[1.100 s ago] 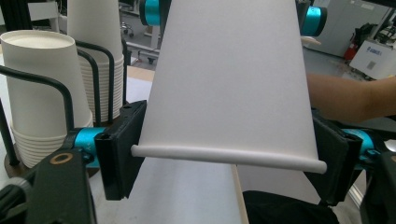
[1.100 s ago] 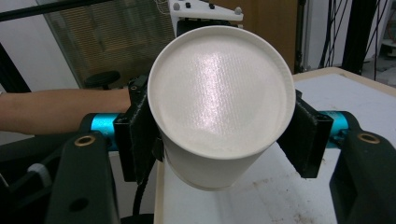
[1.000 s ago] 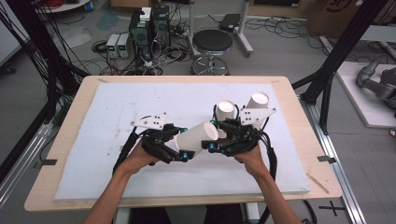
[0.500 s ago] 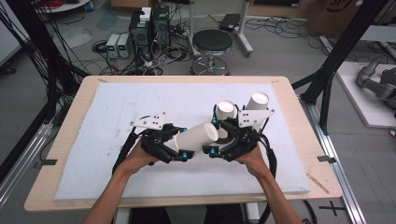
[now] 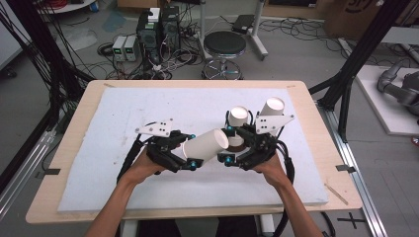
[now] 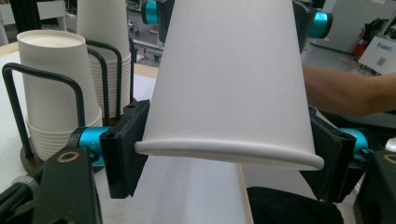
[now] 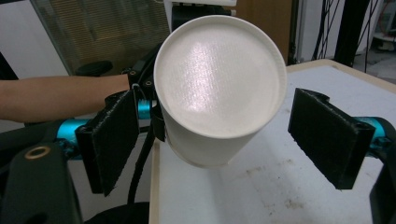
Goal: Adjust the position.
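**Paper cup held sideways between the two grippers**

The paper cup (image 5: 206, 144) hangs above the white mat (image 5: 148, 106), near the middle of the table, lying almost level rather than upright. Its long axis runs across the table from the person's left to their right: the rolled rim sits at the left end, and the closed bottom points right.

The left gripper (image 5: 190, 149) has the cup. In the left gripper view its two black pads are pressed against opposite sides of the cup wall just above the rim, with the cup (image 6: 229, 79) tapering away from the camera. The jaws are closed down to the width of the cup and no further; the wall looks uncrushed.

The right gripper (image 5: 227, 145) holds nothing. In the right gripper view its jaws stand wide apart, one on each side of the cup's round bottom (image 7: 219, 77), with clear air between each pad and the cup. So the cup lies straight ahead of that gripper, bottom first, and its axis points nearly along the gripper's own line of sight. The right gripper is the free one and is already lined up; by my reading, a handover would need it to come forward a little and close on the narrow end.

Just behind the right hand (image 5: 269, 165), two stacks of cups (image 5: 238, 117) stand in a wire holder (image 6: 70, 84) on the mat.
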`<state>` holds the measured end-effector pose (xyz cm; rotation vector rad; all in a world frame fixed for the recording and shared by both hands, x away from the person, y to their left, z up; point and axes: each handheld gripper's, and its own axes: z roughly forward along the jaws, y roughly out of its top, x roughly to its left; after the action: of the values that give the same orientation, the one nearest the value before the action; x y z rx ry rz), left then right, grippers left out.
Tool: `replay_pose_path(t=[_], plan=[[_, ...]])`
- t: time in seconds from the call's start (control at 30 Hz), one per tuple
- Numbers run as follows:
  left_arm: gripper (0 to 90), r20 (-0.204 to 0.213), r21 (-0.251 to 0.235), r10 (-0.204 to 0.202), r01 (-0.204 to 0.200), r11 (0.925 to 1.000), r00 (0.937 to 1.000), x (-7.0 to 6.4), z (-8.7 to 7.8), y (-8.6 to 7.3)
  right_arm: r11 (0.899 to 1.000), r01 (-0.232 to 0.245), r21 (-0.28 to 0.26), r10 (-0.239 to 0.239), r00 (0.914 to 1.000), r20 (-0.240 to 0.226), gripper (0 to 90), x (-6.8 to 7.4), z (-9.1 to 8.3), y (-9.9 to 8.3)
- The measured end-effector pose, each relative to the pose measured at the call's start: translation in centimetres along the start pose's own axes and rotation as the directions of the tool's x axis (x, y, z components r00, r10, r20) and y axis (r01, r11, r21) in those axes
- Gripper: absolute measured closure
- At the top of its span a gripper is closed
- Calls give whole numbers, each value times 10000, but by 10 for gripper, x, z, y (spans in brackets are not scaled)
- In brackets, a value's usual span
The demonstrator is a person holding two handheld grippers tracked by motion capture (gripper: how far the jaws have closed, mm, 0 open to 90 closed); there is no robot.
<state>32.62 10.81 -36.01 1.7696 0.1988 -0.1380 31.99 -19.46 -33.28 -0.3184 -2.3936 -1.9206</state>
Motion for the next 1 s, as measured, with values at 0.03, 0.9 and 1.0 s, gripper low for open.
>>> replay_pose_path(t=[0.03,0.9,1.0], plan=[[261,-25,100,-6,7,10000,10000,0,-1,1,10000,-16,81,16,10000,-17,146,0,0,0],[257,-532,3416,558,-344,9392,9970,-7,-22,33,9685,406,2458,-454,9989,142,146,0,4,8],[257,-522,3771,707,-459,9250,9961,-8,-23,39,9629,457,2661,-512,9986,137,146,-1,5,11]])
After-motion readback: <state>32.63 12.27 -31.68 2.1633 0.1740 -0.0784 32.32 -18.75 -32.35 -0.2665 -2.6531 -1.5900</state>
